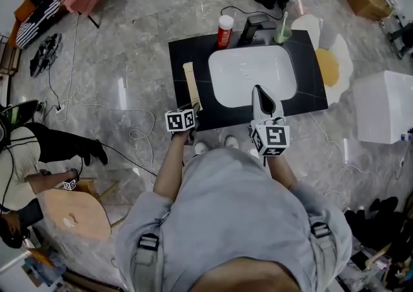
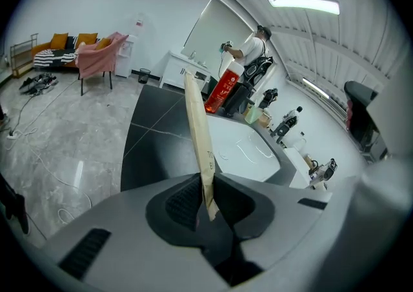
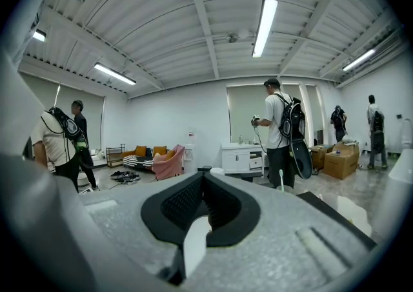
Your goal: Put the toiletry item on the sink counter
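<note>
Left hand-held gripper [image 2: 210, 197] is clamped on the near end of a slim tan packet [image 2: 197, 123], the toiletry item. The packet runs away from the jaws, over the strip of black table [image 1: 184, 52] just left of the white basin [image 1: 251, 75]. Its far end looks tilted up, and whether any part of it touches the table cannot be told.

Right hand-held gripper [image 3: 203, 184] has its jaws closed on nothing. It hangs over the near rim of the basin, pointing almost level.

Beyond the basin, along the table's far edge, stand a red bottle [image 1: 224, 31], a black faucet [image 1: 253, 28] and a green cup [image 1: 281, 33] with a toothbrush in it.

The step in hand appears to be the placing itself: the packet is carried and already over the table, but not yet let go. The next move likely calls for bringing the packet down flat on the bare strip left of the basin, clear of the basin's edge so it cannot slide in, then opening the left jaws.
</note>
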Available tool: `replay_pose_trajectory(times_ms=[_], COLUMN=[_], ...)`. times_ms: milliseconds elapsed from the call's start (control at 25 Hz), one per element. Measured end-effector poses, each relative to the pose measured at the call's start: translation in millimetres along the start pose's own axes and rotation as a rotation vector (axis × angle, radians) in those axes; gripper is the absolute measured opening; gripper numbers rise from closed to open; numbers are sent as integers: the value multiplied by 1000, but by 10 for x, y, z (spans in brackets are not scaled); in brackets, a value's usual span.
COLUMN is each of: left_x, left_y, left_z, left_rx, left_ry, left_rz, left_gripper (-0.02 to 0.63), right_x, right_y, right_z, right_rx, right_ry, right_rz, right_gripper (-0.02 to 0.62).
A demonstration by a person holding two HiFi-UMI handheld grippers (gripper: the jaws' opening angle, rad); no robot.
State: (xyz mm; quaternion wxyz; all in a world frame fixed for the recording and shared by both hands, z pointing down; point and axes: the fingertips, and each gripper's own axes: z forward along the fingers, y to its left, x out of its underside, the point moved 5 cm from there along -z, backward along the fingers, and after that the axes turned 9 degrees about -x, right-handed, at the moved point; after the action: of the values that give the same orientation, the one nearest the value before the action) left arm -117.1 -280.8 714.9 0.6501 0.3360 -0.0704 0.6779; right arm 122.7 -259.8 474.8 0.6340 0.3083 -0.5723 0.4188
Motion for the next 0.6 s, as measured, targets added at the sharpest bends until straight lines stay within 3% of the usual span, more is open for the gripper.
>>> replay_pose_trajectory(times_ms=[160, 360, 480, 600], left_x=[95, 77, 161, 195], left_y=[27, 2, 87, 153], left_z=[61, 52, 80, 34], left_rx=[1, 6, -41, -73], left_ry=[37, 10, 43, 42], left_rz=[-3, 9, 18, 21], left_gripper=[54, 57, 138, 141], right_x=[8, 17, 36, 30], right_y=[-6, -1, -1, 22], right_z=[-30, -41, -47, -45], right_rx=[4, 4, 5, 0], right_ry=[1, 2, 5, 3], right_rz=[-1, 7, -5, -6], right_gripper=[5, 5, 5, 5])
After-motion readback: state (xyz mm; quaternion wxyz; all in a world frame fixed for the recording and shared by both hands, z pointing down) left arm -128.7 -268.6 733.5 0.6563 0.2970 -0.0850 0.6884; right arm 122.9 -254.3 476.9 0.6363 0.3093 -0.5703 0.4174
